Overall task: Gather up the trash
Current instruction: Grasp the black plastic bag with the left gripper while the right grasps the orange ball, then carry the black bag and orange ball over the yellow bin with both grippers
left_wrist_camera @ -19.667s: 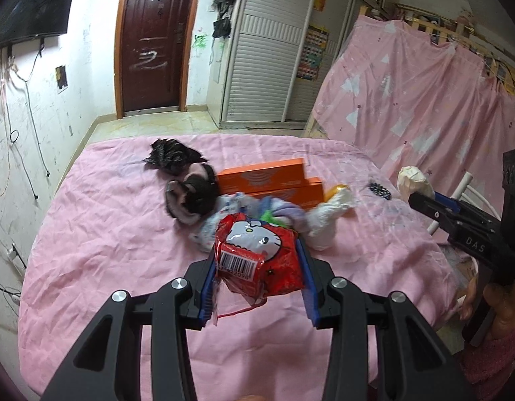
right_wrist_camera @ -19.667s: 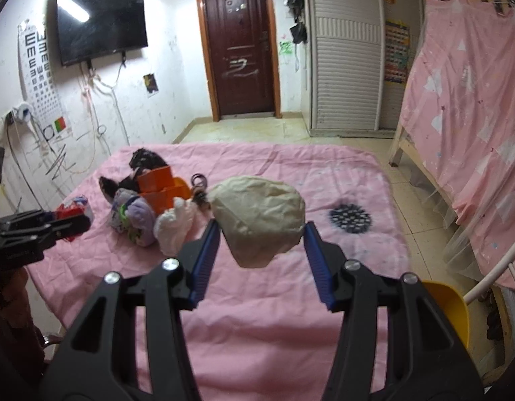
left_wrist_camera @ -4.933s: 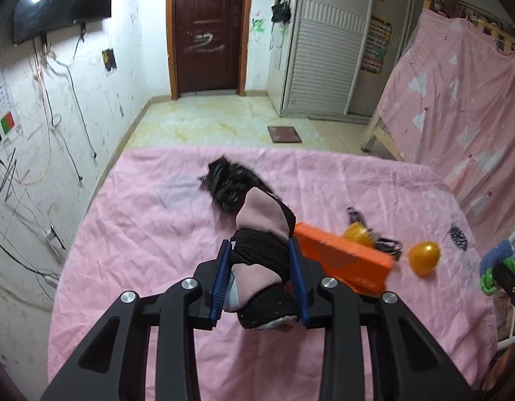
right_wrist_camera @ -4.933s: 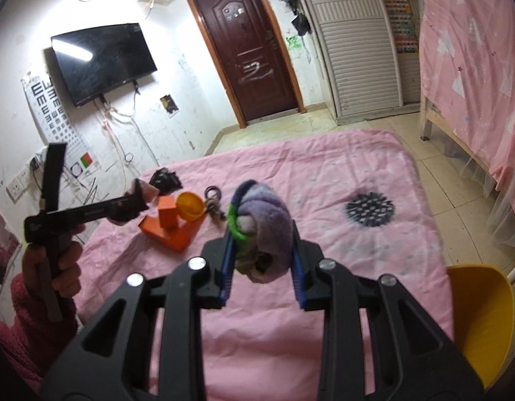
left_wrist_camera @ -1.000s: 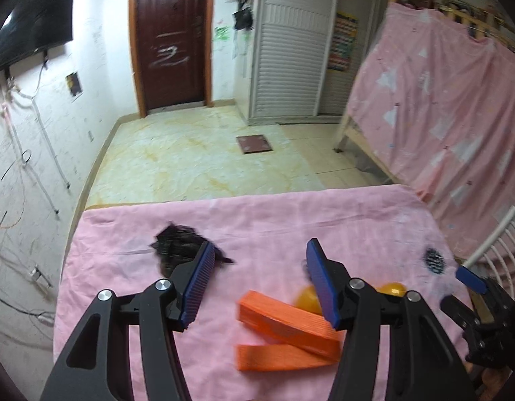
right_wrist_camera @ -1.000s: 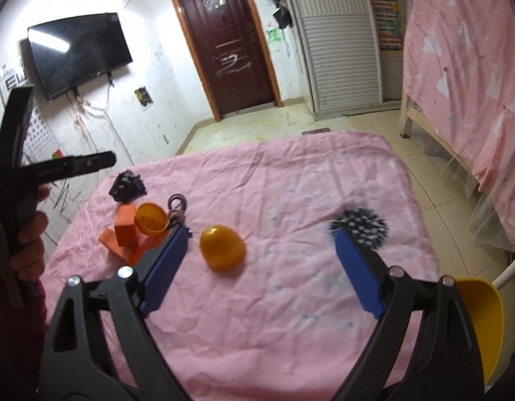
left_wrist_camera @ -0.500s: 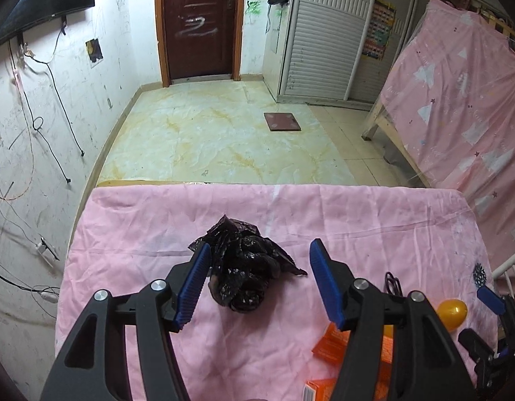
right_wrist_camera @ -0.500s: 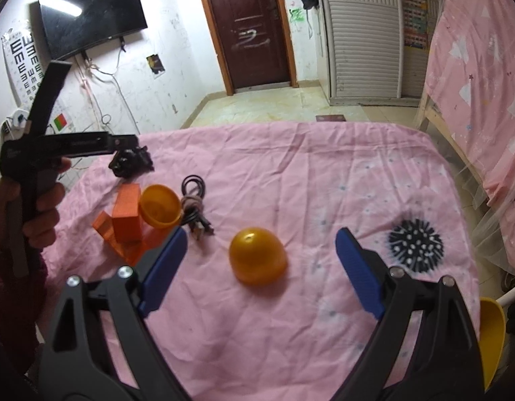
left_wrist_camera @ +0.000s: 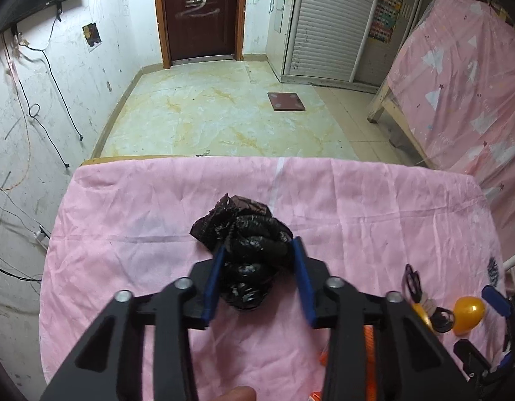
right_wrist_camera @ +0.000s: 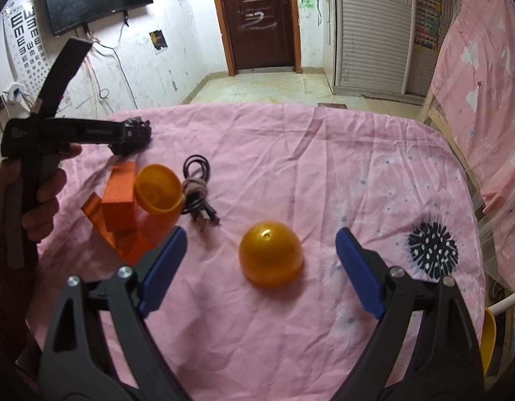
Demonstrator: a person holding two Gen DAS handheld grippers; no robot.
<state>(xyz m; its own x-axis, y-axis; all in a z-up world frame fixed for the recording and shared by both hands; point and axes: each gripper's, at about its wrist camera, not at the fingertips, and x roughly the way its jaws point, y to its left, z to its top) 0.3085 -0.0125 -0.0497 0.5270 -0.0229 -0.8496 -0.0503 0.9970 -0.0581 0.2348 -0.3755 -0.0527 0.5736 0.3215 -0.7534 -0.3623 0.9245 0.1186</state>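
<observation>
1. Nearest, right gripper (right_wrist_camera: 261, 269): jaws spread wide, empty, hanging above the orange capsule half (right_wrist_camera: 271, 254). The half sits dome up on the pink bedsheet (right_wrist_camera: 324, 173), between the blue pads but touching neither.
2. Left gripper (left_wrist_camera: 257, 277): jaws closing on the crumpled black plastic bag (left_wrist_camera: 247, 250); both pads look pressed into its sides. The bag lies mid-sheet, towards the bed's far edge.
3. To grip well, I'd judge: keep the pads low and square across the bag's bulk, not on the loose flap sticking out at the far left, then lift straight so the film doesn't slip.
4. Bag's long axis: roughly along the gripper's line, running away from it; the ragged flap points to the far side. It's a wad, so the axis is weak.
5. Between the hands: open capsule half (right_wrist_camera: 159, 193), mouth tilted up, resting against the orange boxes (right_wrist_camera: 119, 207); coiled black cable (right_wrist_camera: 197, 187) just beside.
6. Far right: black spiky ball (right_wrist_camera: 433, 245), well apart.
7. Beyond: tiled floor, dark door.
</observation>
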